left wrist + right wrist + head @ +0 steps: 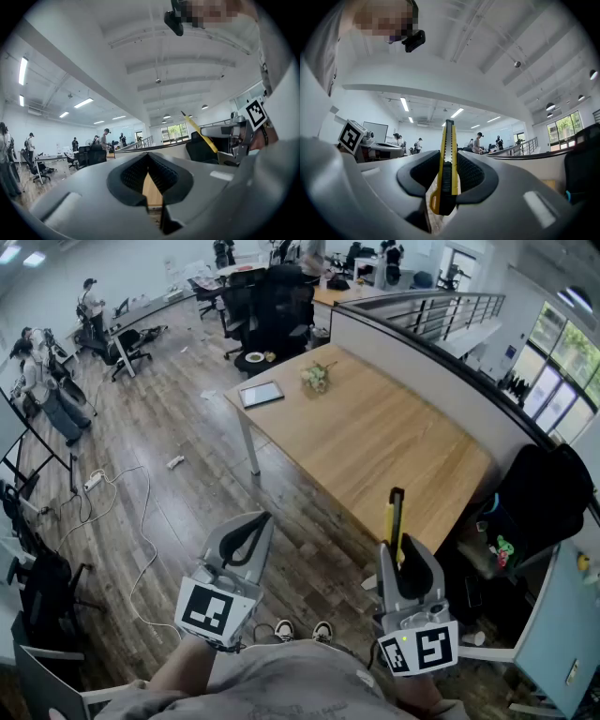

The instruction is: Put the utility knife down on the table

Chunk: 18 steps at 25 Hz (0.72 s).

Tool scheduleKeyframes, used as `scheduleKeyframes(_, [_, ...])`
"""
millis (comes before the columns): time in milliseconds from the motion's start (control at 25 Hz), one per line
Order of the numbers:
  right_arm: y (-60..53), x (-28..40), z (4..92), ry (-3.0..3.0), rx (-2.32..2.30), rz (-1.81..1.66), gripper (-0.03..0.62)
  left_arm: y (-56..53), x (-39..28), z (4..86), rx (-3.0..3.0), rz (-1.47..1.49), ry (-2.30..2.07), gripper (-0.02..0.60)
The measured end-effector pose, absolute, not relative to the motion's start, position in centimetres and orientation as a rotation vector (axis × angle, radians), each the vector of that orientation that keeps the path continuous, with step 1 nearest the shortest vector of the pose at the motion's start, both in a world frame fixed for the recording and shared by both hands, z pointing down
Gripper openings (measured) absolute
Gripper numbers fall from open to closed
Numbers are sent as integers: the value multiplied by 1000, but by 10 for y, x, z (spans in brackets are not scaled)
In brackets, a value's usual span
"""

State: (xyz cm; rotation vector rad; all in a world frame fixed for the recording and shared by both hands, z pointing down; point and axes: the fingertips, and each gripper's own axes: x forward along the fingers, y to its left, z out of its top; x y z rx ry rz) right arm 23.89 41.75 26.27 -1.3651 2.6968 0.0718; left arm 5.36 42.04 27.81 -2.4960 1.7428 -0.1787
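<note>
We clamp the yellow-and-black utility knife [395,514] in our right gripper [401,554], lower right of frame, nr the light wooden table [375,437] but not on it. Our left gripper [259,521], lower left: jaws together, nothing btwn.

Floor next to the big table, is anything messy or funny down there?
Yes. A white cable snakes loose across the wooden floor left of the table, running from a power strip. A small white thing lies by itself nearby. Someone could trip on the cable. The tabletop itself looks tidy.
</note>
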Motion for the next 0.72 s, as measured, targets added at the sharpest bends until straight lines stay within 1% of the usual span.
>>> scheduleKeyframes(720, [384, 280, 283, 2784, -1309, -8, 123, 394, 95, 293, -2462, -237, 1797, 2])
